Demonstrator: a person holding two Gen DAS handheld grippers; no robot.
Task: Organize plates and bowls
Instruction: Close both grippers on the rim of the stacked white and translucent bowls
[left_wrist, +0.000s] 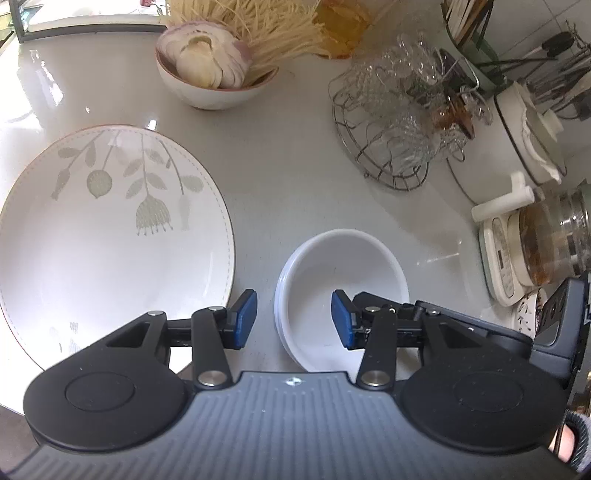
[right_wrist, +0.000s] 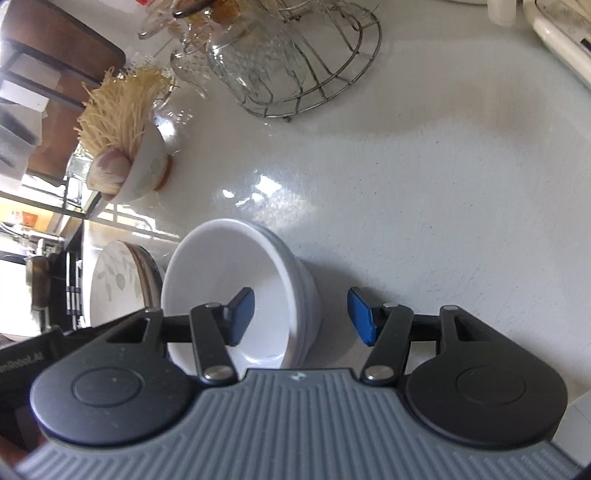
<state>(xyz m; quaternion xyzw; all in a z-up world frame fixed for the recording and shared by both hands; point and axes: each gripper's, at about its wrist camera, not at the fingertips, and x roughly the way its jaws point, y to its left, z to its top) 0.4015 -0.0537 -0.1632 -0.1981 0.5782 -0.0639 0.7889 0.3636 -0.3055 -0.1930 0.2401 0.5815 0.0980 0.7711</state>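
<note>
A stack of plain white bowls sits on the grey counter, to the right of a large white plate with a leaf pattern. My left gripper is open, its jaws straddling the stack's left rim, one pad outside and one over the bowl's inside. In the right wrist view the white bowls appear side-on; my right gripper is open around the wall, the left pad inside and the right pad outside. The leaf-pattern plates are stacked beyond.
A bowl with garlic and noodles stands at the back. A wire rack of glass cups is to the right, with a white appliance, a glass jar and utensils along the right edge.
</note>
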